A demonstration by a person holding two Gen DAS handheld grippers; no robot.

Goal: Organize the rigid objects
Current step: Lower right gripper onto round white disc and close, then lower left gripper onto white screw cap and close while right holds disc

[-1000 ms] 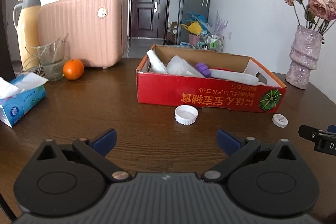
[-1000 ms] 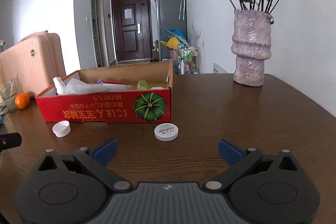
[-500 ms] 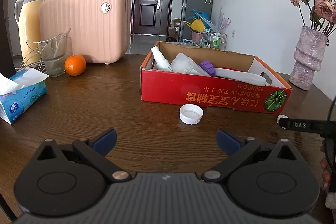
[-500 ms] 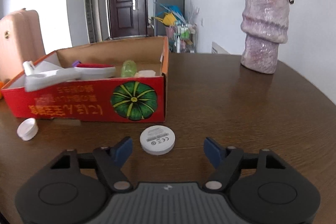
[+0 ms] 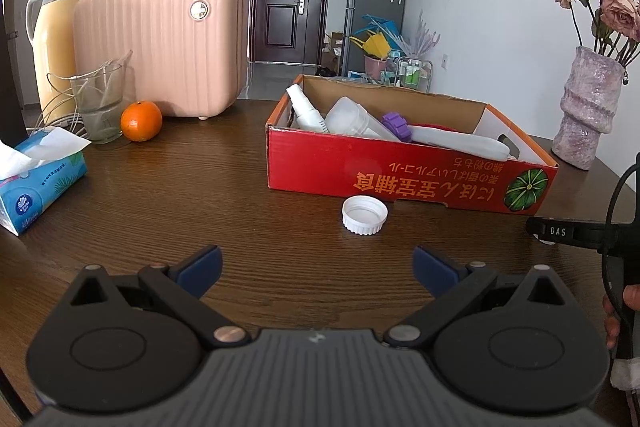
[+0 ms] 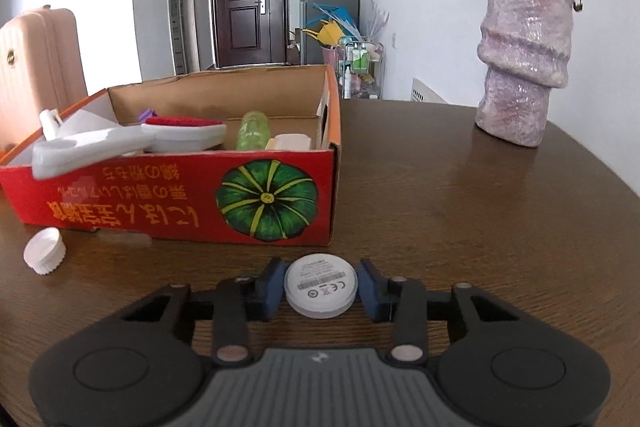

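While the left tongs (image 5: 316, 265) are staying spread wide above the worktop (image 5: 200, 195), the right tongs (image 6: 320, 287) are pinching a white round disc (image 6: 320, 285) lying on the worktop, just at 6 o'clock of the red cardboard box (image 6: 192, 199). A white bottle cap (image 5: 364, 215) is lying near the box front.

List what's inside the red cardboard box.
Inside the red cardboard box: white spray bottle, clear container, purple ridged piece, white long-handled brush with red top, green bottle, cream block. Anything beneath is covered.
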